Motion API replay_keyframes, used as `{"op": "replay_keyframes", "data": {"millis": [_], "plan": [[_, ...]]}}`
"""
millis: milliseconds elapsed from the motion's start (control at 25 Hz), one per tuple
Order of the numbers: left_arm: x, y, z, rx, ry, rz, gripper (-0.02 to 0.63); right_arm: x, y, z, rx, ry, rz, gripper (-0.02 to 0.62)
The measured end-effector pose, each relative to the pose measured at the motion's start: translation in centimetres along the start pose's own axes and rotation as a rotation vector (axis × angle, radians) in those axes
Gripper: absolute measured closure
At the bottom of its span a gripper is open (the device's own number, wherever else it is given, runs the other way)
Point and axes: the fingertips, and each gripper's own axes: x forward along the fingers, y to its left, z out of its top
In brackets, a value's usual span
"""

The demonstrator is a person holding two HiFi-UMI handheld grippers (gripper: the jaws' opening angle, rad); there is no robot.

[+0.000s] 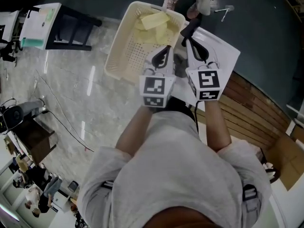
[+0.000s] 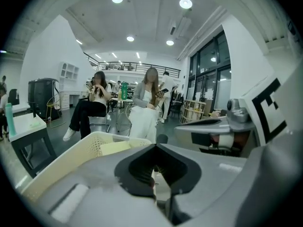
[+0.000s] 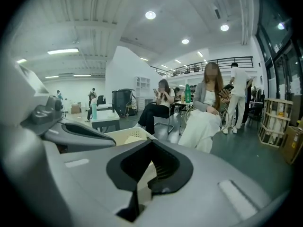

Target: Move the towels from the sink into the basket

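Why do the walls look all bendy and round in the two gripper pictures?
Left gripper view: the wide-angle lens bows the windows and blackens the corners. Right gripper view: same bulge, and the ceiling lamps glare white. Head view: lamp reflections streak the shiny floor.

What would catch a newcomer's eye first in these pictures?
The cream basket fills the top centre of the head view, with a yellow towel lying at its far end. At its near right edge the left gripper and right gripper sit side by side, both shut and empty, their black-and-white marker cubes standing out.
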Motion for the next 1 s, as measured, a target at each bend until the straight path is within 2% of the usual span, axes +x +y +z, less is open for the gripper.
{"op": "replay_keyframes", "data": {"millis": [160,560,760,1000], "plan": [[0.9,-2.5,-0.8,0.041,0.027,-0.036,0.586,-1.6,-1.9,-1.4,0.054,-0.024,-0.022,0.589],[2.9,-8.9,-4.8,0.044,0.102,-0.118,0.586,-6.4,-5.2,-7.0,0.152,-0.015,-0.084,0.589],[4.7,-11.6,-8.7,0.035,0.184,-0.135,0.586,-8.3,-6.8,-10.8,0.184,0.028,-0.093,0.589],[5.0,-12.7,-14.0,0.028,0.297,-0.126,0.586,-8.4,-7.0,-15.2,0.217,0.085,-0.072,0.589]]}}
